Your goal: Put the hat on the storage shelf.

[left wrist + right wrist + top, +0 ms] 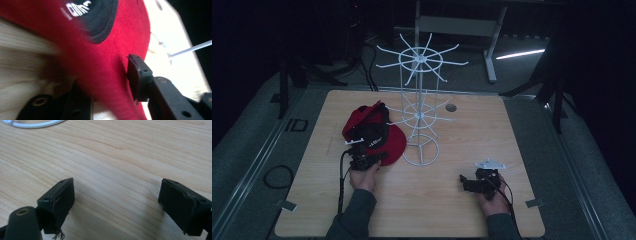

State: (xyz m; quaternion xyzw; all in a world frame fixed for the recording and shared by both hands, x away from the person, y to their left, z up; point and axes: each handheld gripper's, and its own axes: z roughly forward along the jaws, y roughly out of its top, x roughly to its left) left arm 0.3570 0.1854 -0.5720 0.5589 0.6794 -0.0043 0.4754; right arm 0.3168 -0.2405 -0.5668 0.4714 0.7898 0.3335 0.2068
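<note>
- Nearest the lens, in the left gripper view: black jaws of the left gripper [110, 85] straddling the red brim of a cap [100, 67], one jaw above the fabric, the other beneath; whether clamped or merely around the brim cannot be told.
- From the high view: cap [374, 131] lying on the left half of the wooden table [422, 210], red with a black front panel and white lettering, its brim toward the person and just beside the base ring of a white wire display rack [421, 107].
- Left gripper [364, 159] at the brim's near edge, held in a hand with a dark sleeve.
- Right gripper [477, 184] low over bare wood at the right, well apart from the cap; in the right gripper view [117, 202] jaws spread wide, nothing between them.
- Handling, as a judgement: light, soft crown likely to sag and fold; brim stiffer, flat, the surest hold; felt-like surface unlikely to slip.
- Rack's thin prongs a probable snag for loose cloth.
</note>
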